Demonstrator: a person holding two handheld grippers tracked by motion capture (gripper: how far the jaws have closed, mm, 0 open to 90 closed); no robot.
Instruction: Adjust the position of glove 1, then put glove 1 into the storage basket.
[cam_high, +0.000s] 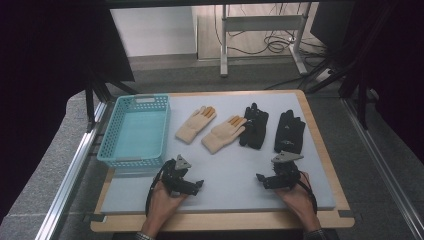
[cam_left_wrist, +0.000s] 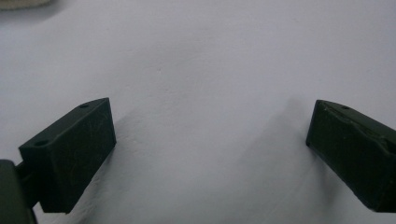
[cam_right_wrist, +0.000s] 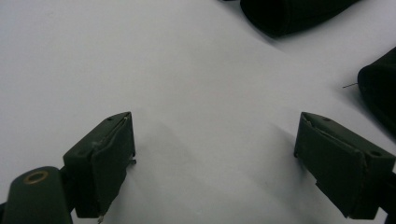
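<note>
Two cream gloves with orange fingertips lie mid-table, one (cam_high: 196, 124) to the left of the other (cam_high: 223, 133). To their right lie two black gloves, one (cam_high: 254, 126) touching the second cream glove and one (cam_high: 289, 131) farther right. My left gripper (cam_high: 198, 184) rests on the white mat near the front, held by a hand, jaws wide apart over bare mat (cam_left_wrist: 210, 126). My right gripper (cam_high: 260, 178) sits to the right at the front, open too, nothing between its jaws (cam_right_wrist: 215, 135). Black glove cuffs (cam_right_wrist: 289, 16) show at the top of the right gripper view.
A light-blue plastic basket (cam_high: 114, 157) stands at the table's left, with nothing inside. The white mat (cam_high: 230, 175) covers a wooden tabletop with metal rails on both sides. A desk frame and cables stand beyond the far edge.
</note>
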